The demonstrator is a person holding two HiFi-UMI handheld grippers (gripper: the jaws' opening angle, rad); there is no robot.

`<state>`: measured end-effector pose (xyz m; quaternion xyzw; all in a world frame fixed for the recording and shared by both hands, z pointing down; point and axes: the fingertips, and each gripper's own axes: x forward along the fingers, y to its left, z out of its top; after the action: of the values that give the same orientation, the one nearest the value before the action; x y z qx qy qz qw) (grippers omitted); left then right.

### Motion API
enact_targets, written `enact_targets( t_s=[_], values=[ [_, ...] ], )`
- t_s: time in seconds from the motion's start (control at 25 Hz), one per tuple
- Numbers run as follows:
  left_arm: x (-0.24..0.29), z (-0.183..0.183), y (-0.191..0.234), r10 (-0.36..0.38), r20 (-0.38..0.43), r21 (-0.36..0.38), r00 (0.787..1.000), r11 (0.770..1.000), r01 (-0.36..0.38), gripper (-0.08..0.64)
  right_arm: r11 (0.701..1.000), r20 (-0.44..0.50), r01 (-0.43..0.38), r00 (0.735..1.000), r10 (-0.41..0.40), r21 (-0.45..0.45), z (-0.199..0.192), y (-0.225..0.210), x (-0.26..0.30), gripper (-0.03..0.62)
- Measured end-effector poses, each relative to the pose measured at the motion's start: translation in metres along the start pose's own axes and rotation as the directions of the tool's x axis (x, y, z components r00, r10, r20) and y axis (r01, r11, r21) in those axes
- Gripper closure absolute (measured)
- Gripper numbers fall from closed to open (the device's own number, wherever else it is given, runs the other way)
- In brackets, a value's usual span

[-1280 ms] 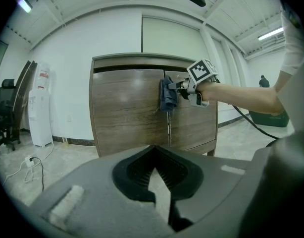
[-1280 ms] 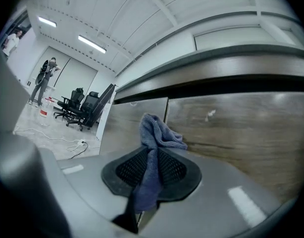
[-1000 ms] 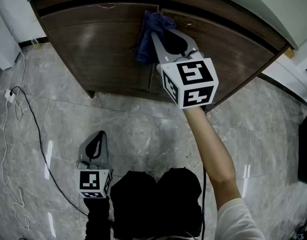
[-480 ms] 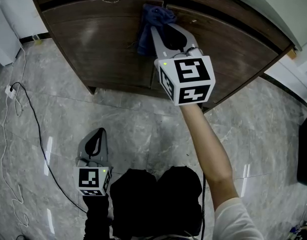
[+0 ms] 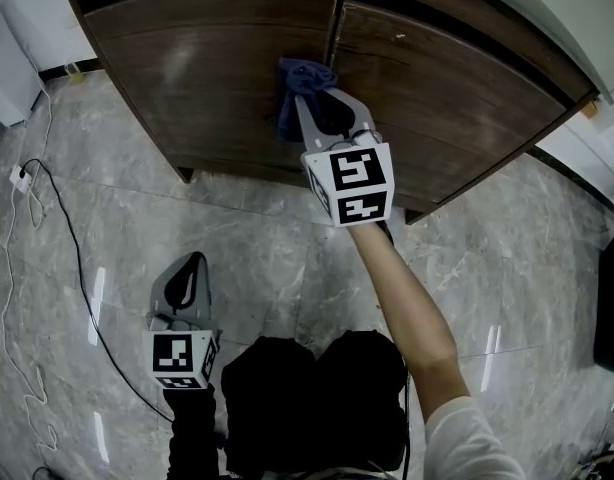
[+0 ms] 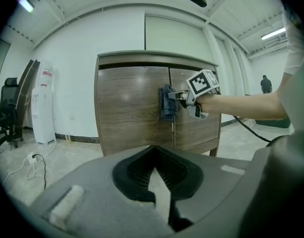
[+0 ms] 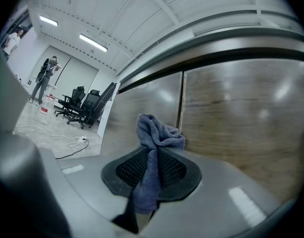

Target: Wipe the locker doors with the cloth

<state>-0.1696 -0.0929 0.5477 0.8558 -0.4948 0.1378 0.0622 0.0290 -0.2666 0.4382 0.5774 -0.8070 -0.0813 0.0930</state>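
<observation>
The locker is a brown wooden cabinet with a left door (image 5: 207,68) and a right door (image 5: 457,88). My right gripper (image 5: 307,96) is shut on a blue cloth (image 5: 290,118) and presses its bunched end against the doors beside the centre seam, about mid-height. The right gripper view has the cloth (image 7: 157,133) running back between the jaws, with the seam just behind it. My left gripper (image 5: 192,260) hangs low over the floor with its jaws together and nothing in them. From there, the cloth (image 6: 166,103) and right gripper (image 6: 180,96) show against the doors.
A white cable and plug (image 5: 22,183) trail over the marble floor at left. A white water dispenser (image 6: 43,103) stands left of the locker, with office chairs (image 7: 82,105) beyond. A black cable (image 6: 251,128) runs off to the right. My dark-clothed knees (image 5: 317,398) are below.
The right gripper has slid the cloth down the doors, from the top edge near the seam to about mid-height. The left gripper has stayed put.
</observation>
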Motion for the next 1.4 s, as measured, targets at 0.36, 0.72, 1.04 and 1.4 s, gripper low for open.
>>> enact_targets(
  t_s=[0.36,0.72,1.04,1.4],
  values=[
    [0.001,-0.005,0.005,0.012,-0.009,-0.004,1.0,1.0,-0.012,0.558,0.998,-0.095,-0.045,0.994,0.048,0.038,-0.074,0.024,0.009,0.526],
    [0.0,-0.012,0.013,0.032,-0.02,-0.011,0.999,0.999,-0.032,0.558,0.993,-0.231,-0.106,0.966,0.114,0.048,-0.154,0.053,0.015,0.526],
    [0.002,-0.015,0.02,0.046,-0.022,-0.012,0.999,0.999,-0.046,0.558,0.989,-0.286,-0.137,0.947,0.145,0.049,-0.194,0.067,0.019,0.526],
    [0.001,-0.019,0.027,0.059,-0.029,-0.014,0.998,0.998,-0.059,0.558,0.987,-0.37,-0.145,0.915,0.162,0.073,-0.238,0.082,0.023,0.526]
  ],
)
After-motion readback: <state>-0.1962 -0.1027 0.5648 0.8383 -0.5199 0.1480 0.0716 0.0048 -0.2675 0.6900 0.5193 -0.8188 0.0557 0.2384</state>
